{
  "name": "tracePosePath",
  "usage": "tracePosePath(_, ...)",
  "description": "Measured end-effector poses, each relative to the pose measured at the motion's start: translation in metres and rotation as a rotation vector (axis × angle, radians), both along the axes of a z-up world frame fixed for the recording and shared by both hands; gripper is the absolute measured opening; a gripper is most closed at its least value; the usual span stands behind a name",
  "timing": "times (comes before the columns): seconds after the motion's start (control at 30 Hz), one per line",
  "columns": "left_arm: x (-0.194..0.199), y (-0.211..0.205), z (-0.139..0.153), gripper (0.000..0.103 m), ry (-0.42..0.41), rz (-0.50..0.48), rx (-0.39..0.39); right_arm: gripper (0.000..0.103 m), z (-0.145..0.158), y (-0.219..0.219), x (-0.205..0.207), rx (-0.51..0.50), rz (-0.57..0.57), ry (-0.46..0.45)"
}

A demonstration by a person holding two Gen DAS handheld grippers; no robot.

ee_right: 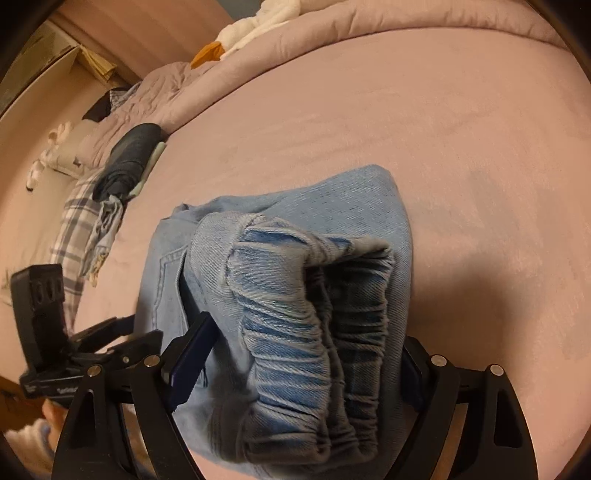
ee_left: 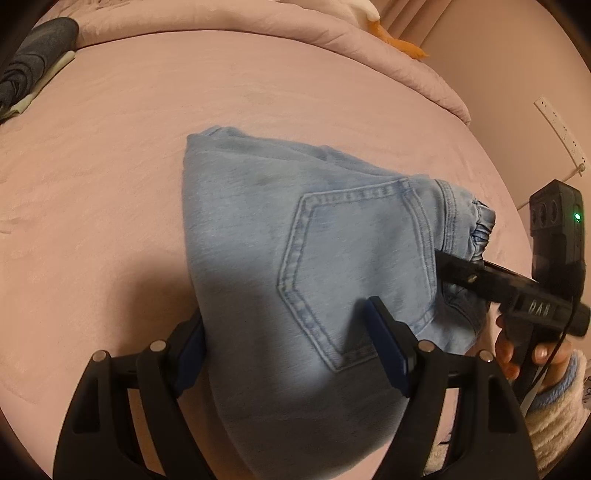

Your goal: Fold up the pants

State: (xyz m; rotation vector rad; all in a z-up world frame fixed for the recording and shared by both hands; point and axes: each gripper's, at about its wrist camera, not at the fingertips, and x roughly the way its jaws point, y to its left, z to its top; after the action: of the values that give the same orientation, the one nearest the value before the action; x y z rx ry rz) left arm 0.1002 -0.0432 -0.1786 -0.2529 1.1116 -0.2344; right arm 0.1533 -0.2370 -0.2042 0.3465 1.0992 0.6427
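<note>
Light blue jeans (ee_left: 280, 236) lie folded into a thick bundle on the pink bed, back pocket (ee_left: 354, 266) up. My left gripper (ee_left: 288, 332) has its jaws wide apart around the bundle's near end, one finger on each side of the denim. My right gripper (ee_right: 306, 350) likewise straddles the elastic waistband (ee_right: 325, 314) end, fingers wide apart on either side. The right gripper also shows in the left wrist view (ee_left: 491, 280), its finger at the waistband. The left gripper shows at the left of the right wrist view (ee_right: 96, 339).
The pink bed sheet (ee_left: 184, 92) stretches all around. A folded dark grey garment (ee_right: 129, 162) and plaid cloth (ee_right: 74, 221) lie at the bed's far side. A rolled pink duvet (ee_right: 332, 33) with a white and orange plush (ee_right: 236, 33) lines the back. A wall (ee_left: 517, 74) stands beyond.
</note>
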Motion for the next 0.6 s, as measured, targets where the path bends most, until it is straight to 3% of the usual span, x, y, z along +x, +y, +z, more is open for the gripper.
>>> tracePosePath(0.1, -0.002, -0.004, 0.004, 0.073, -0.020, -0.010, 0.019, 0.086, 0.006, 0.009, -0.008, -0.066, -0.008, -0.057)
tracePosePath(0.27, -0.009, -0.001, 0.013, 0.052, -0.059, 0.008, 0.040, 0.064, 0.024, 0.015, -0.022, -0.129, -0.030, -0.157)
tracePosePath(0.43, -0.015, 0.005, 0.019, 0.048, -0.079, 0.033, 0.024, 0.054, 0.039, 0.013, -0.029, -0.155, -0.058, -0.223)
tracePosePath(0.6, -0.023, 0.008, 0.031, 0.048, -0.121, 0.055, 0.038, 0.051, 0.054, 0.020, -0.035, -0.134, -0.072, -0.272)
